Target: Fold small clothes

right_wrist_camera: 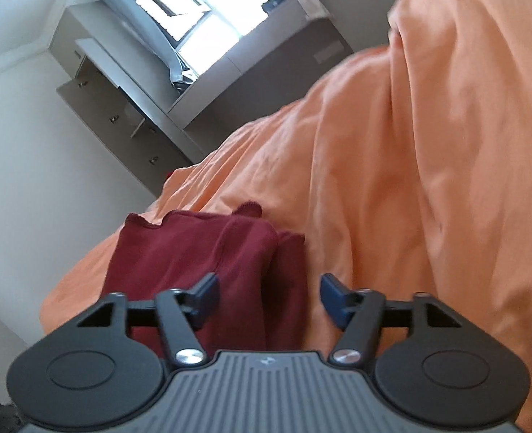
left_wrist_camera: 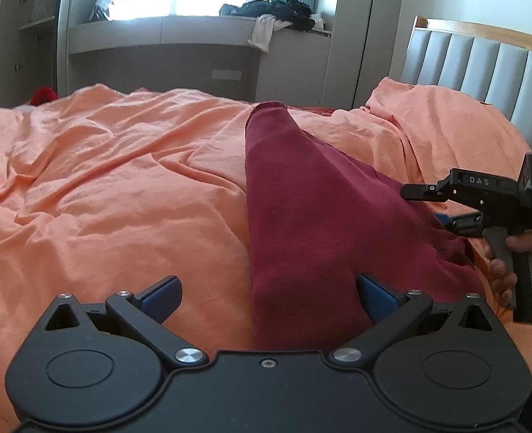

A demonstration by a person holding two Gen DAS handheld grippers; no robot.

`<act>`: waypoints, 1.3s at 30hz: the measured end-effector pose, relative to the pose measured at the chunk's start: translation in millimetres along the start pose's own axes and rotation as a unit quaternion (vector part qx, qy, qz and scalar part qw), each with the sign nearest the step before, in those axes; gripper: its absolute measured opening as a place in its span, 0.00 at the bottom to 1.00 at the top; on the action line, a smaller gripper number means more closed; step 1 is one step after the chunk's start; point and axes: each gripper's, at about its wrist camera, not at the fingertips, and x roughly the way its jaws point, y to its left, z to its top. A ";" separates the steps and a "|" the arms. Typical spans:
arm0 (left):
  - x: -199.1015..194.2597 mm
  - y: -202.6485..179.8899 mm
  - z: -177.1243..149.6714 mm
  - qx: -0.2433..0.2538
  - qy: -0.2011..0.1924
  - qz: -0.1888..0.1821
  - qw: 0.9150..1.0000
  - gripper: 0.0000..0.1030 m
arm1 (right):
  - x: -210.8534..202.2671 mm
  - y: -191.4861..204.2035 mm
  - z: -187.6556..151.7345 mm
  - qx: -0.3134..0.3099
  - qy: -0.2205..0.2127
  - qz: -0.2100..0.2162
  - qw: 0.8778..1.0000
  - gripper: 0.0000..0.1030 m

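Note:
A dark red garment (left_wrist_camera: 302, 216) lies on the orange bedsheet (left_wrist_camera: 103, 180), stretched away from me in a long strip. My left gripper (left_wrist_camera: 267, 297) is open and empty, its jaws wide apart over the garment's near end. My right gripper (left_wrist_camera: 424, 205) shows at the right edge of the left wrist view, open, just above the garment's right side. In the right wrist view the right gripper (right_wrist_camera: 269, 301) is open over the folded red garment (right_wrist_camera: 201, 252), which shows layered edges. Nothing is held.
A padded grey headboard (left_wrist_camera: 482, 72) and an orange pillow (left_wrist_camera: 428, 115) stand at the right. A window bench (left_wrist_camera: 193, 32) with a pile of dark clothes (left_wrist_camera: 280, 9) runs behind the bed. A cabinet (right_wrist_camera: 121, 108) stands by the wall.

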 end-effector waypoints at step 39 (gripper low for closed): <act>58.6 30.9 33.6 -0.023 0.020 -0.137 0.990 1.00 | 31.0 7.3 -34.2 0.108 -0.014 0.038 0.993 0.61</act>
